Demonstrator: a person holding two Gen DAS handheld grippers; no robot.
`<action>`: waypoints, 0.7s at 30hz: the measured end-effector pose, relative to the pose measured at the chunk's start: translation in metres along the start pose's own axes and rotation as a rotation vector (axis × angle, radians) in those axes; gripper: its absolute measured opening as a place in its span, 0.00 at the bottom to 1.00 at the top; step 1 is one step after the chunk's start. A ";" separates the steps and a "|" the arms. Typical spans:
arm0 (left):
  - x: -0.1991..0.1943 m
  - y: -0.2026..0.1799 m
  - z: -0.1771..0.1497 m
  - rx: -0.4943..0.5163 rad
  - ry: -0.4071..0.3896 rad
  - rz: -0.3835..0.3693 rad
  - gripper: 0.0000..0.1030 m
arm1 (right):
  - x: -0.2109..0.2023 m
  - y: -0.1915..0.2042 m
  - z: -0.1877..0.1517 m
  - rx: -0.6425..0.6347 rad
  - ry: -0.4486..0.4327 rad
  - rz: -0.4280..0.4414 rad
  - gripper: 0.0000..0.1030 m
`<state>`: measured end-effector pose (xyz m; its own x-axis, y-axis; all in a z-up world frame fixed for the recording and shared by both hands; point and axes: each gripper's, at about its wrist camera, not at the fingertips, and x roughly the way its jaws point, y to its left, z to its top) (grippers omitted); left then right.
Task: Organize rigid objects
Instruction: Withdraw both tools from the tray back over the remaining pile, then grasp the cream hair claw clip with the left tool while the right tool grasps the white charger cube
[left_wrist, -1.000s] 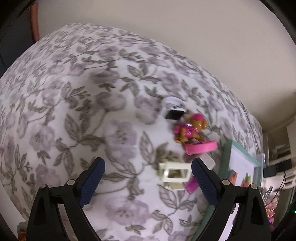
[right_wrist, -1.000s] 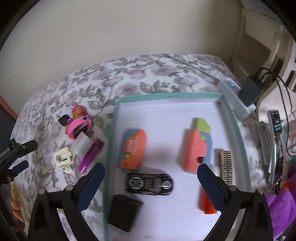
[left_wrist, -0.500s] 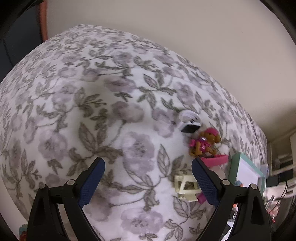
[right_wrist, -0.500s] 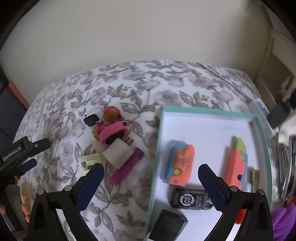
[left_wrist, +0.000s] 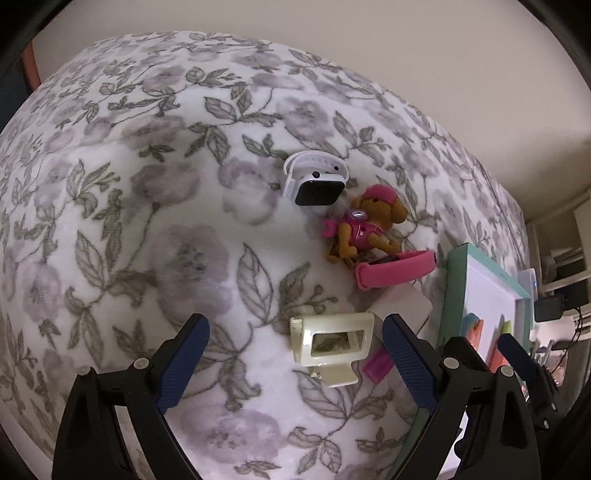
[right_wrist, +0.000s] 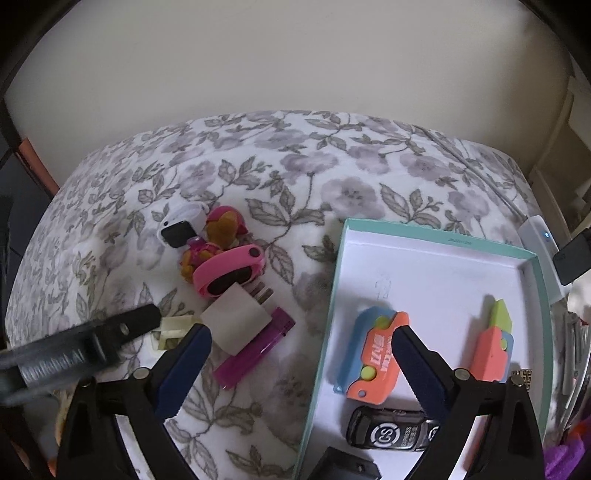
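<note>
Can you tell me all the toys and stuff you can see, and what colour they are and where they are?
smartwatch: 1, white with black screen, on the bedspread, farthest back
toy dog: 1, brown in pink outfit, beside the smartwatch
pink band: 1, pink, against the toy dog
white block: 1, white, resting on the purple lighter
purple lighter: 1, purple, left of the tray
cream clip: 1, cream, between the left gripper's fingers, untouched
tray: 1, teal rim, white inside, on the right
folding toys: 2, orange and blue, in the tray
toy car: 1, black, tray's near end
bedspread: 1, white with grey flowers
left gripper: 1, black with blue pads, open
right gripper: 1, same colours, open
</note>
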<state>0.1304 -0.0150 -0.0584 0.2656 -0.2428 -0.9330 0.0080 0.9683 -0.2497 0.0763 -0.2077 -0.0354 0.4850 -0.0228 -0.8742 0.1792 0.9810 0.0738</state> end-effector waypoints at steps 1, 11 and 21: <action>0.002 -0.001 -0.001 -0.001 0.005 -0.001 0.92 | 0.001 0.000 0.000 -0.009 0.000 -0.006 0.96; 0.021 -0.009 -0.007 0.030 0.054 0.016 0.92 | -0.006 -0.028 0.003 0.015 -0.018 -0.082 0.96; 0.033 -0.025 -0.010 0.080 0.070 0.043 0.75 | -0.009 -0.028 0.005 0.037 -0.030 -0.051 0.96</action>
<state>0.1299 -0.0476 -0.0858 0.1997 -0.2016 -0.9589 0.0753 0.9789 -0.1901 0.0715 -0.2357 -0.0275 0.5001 -0.0790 -0.8624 0.2359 0.9706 0.0479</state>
